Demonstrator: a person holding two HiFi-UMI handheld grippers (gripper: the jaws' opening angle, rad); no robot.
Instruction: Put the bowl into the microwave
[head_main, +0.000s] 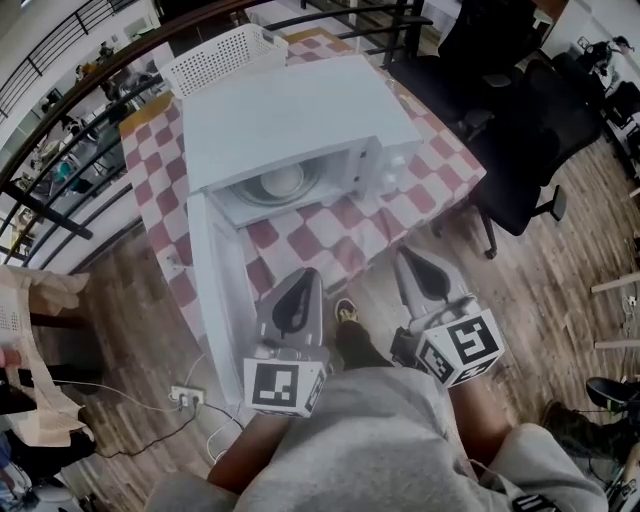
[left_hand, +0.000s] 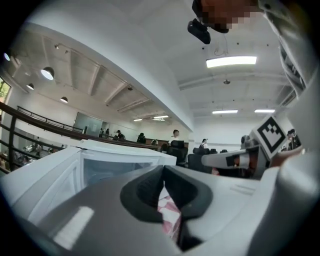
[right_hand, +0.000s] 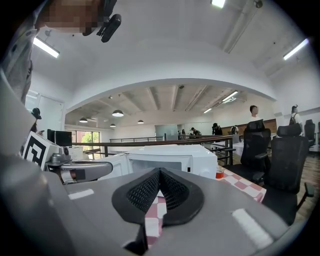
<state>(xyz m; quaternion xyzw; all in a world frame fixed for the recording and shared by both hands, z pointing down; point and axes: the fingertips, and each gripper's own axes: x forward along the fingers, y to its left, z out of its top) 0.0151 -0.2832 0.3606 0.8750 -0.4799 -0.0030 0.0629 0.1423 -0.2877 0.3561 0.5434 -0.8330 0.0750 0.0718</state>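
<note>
The white microwave (head_main: 300, 120) stands on a table with a red-and-white checkered cloth (head_main: 330, 235); its door (head_main: 215, 290) hangs wide open to the left. Inside it, on the turntable, sits a pale bowl (head_main: 282, 181). Both grippers are drawn back from the oven, close to the person's body. My left gripper (head_main: 303, 280) is shut with nothing in it, and so is my right gripper (head_main: 405, 258). The microwave (left_hand: 100, 165) fills the left of the left gripper view, and it (right_hand: 165, 160) appears straight ahead in the right gripper view.
A white perforated basket (head_main: 225, 55) stands behind the microwave. Black office chairs (head_main: 520, 150) crowd the table's right side. A railing (head_main: 60, 150) runs along the left. A power strip (head_main: 185, 398) and cables lie on the wooden floor below the open door.
</note>
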